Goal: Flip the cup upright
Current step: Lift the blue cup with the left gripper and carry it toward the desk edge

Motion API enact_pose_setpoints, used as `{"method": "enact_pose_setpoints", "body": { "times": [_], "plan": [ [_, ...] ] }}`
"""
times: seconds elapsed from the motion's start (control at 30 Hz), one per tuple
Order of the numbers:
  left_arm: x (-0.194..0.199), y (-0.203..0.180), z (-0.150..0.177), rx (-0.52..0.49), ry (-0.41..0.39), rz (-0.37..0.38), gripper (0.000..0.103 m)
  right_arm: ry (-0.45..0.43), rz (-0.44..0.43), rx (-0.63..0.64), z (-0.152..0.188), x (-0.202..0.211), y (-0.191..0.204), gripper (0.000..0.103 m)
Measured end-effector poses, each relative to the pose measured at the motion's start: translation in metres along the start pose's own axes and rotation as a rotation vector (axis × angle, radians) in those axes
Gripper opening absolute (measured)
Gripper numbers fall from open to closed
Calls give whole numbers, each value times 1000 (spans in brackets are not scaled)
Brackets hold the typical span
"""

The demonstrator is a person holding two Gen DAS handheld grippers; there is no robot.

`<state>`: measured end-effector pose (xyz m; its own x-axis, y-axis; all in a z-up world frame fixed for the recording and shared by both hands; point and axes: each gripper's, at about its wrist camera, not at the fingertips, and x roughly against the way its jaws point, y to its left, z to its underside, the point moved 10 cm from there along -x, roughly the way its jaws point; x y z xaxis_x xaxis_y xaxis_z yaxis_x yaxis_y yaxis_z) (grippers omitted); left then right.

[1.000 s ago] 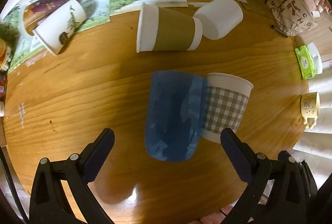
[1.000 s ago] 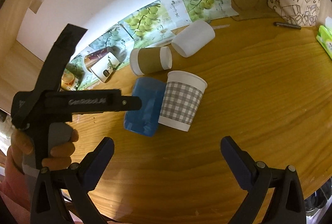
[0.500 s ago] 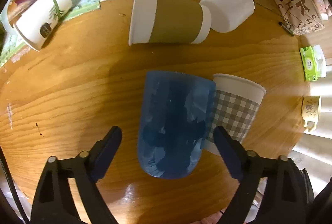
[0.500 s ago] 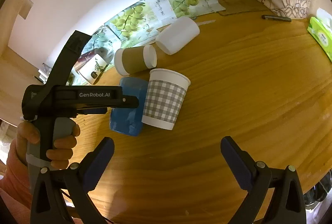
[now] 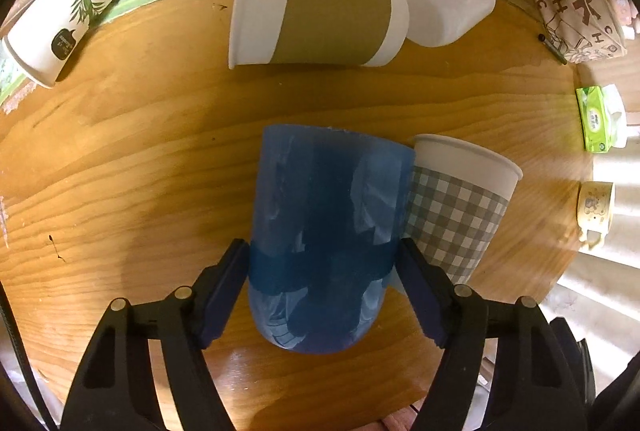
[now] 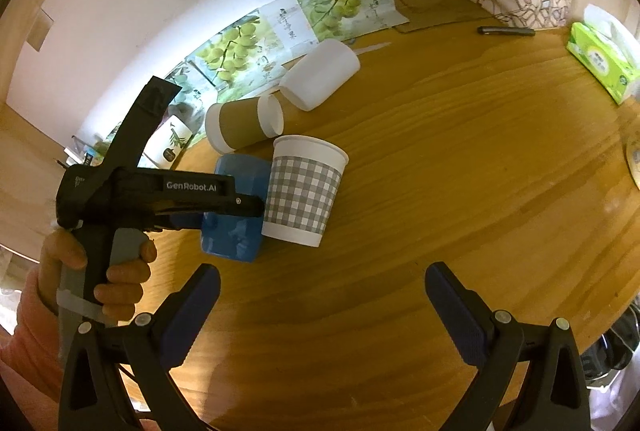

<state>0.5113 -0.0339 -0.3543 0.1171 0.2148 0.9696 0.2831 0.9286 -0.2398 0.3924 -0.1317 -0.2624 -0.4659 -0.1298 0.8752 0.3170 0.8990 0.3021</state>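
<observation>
Where legible, "GenRobot.AI" on left gripper (image 6: 240,205)

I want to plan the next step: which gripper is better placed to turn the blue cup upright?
The left. The left gripper already has its fingers on both sides of the blue cup, which lies on the table. The right gripper hangs open over bare wood, apart from the cup.
</observation>
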Motion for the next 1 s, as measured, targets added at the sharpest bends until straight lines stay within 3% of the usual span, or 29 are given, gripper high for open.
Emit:
{"method": "enact_pose_setpoints", "body": {
  "times": [0.6,1.0],
  "plan": [
    [0,-12,11,0,-24,-30,77,-22,38,4,23,22,-6,102],
    [18,-13,40,38,-75,-49,77,-41,-6,82,27,38,-2,102]
  ]
}}
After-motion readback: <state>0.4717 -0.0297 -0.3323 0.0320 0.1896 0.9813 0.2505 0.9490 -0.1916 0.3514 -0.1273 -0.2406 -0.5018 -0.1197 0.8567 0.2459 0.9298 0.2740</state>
